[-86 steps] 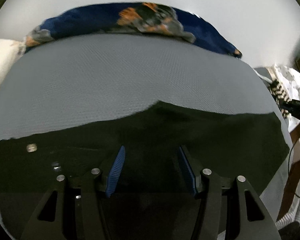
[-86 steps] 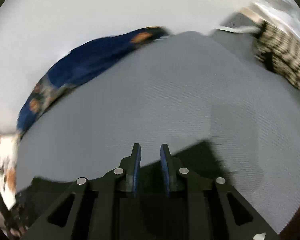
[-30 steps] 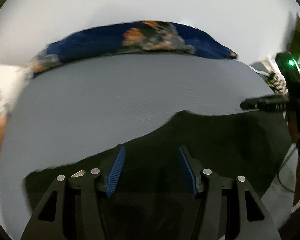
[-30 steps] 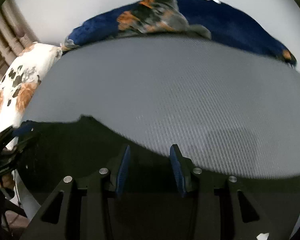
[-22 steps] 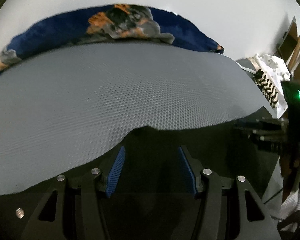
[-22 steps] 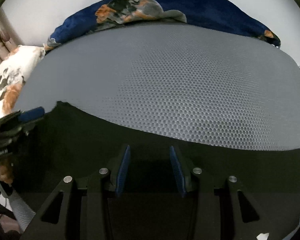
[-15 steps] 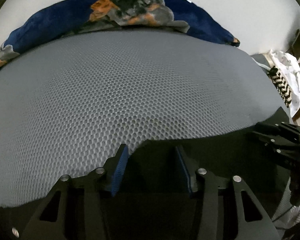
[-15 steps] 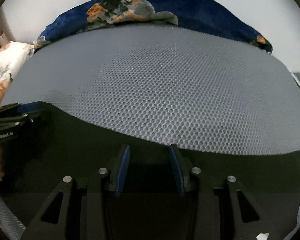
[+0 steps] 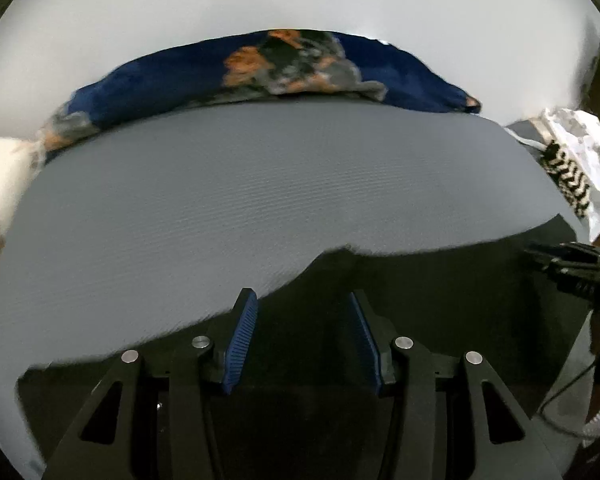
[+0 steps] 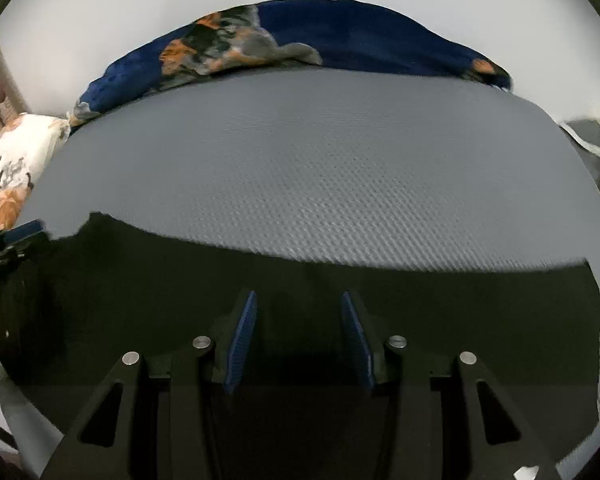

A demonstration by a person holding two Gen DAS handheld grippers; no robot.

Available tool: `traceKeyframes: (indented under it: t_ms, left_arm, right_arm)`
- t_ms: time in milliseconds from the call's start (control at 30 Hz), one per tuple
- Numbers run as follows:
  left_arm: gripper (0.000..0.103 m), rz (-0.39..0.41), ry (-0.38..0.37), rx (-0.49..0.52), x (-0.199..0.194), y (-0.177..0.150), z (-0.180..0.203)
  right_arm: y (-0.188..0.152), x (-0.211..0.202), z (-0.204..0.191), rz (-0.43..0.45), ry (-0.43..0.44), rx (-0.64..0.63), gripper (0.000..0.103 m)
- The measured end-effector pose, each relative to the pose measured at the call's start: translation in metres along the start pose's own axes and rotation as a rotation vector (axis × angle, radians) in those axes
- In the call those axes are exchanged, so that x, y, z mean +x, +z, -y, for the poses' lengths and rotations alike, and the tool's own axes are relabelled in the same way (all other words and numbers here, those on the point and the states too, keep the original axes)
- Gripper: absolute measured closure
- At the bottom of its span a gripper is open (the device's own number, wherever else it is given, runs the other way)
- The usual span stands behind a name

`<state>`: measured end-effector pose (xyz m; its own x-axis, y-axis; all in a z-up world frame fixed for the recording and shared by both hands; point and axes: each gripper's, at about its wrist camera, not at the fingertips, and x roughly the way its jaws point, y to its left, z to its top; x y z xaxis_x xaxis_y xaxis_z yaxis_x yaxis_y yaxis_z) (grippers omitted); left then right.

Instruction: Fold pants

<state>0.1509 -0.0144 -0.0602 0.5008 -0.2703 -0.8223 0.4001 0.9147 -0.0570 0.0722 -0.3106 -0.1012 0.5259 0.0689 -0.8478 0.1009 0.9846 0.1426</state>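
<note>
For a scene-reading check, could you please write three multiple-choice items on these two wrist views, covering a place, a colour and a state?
1. Where do the pants lie?
A. on the grey mat
B. on the blue blanket
C. on the floor

2. What colour are the pants?
A. white
B. black
C. red

3. How do the left gripper fingers stand?
A. pressed together
B. apart over the pants
C. clamped on the blanket

Answers: 1 A, grey mat borders their far edge; 2 B, they look black throughout; 3 B, a clear gap shows between them.

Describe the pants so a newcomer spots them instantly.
Start at the big grey mesh mat covering the bed. The pants are the flat black cloth along its near edge. Unlike the blue patterned blanket bunched at the far edge, they are plain black.
</note>
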Motion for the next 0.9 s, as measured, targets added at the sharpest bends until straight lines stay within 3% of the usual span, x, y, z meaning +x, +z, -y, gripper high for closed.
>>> traceKeyframes:
  t_ms: [200, 433, 800, 900]
  left_arm:
    - [0.055, -0.047, 0.069, -0.105, -0.021, -0.035, -0.036]
    - [0.055, -0.079, 0.107, -0.177, -0.012, -0.058, -0.05]
    - [0.054, -0.071, 0.143, -0.194, -0.016, -0.065, -0.044]
    - [0.054, -0.07, 0.154, -0.186, -0.015, -0.065, -0.042]
  right_arm:
    - [-0.028, -0.009, 0.042, -0.011, -0.051, 0.076, 0.061]
    - [-0.049, -0.016, 0.093, -0.006, -0.132, 0.132, 0.064]
    - [-0.102, -0.057, 0.177, -0.009, -0.27, 0.282, 0.061]
    - [-0.11, -0.064, 0.189, 0.001, -0.258, 0.31, 0.06]
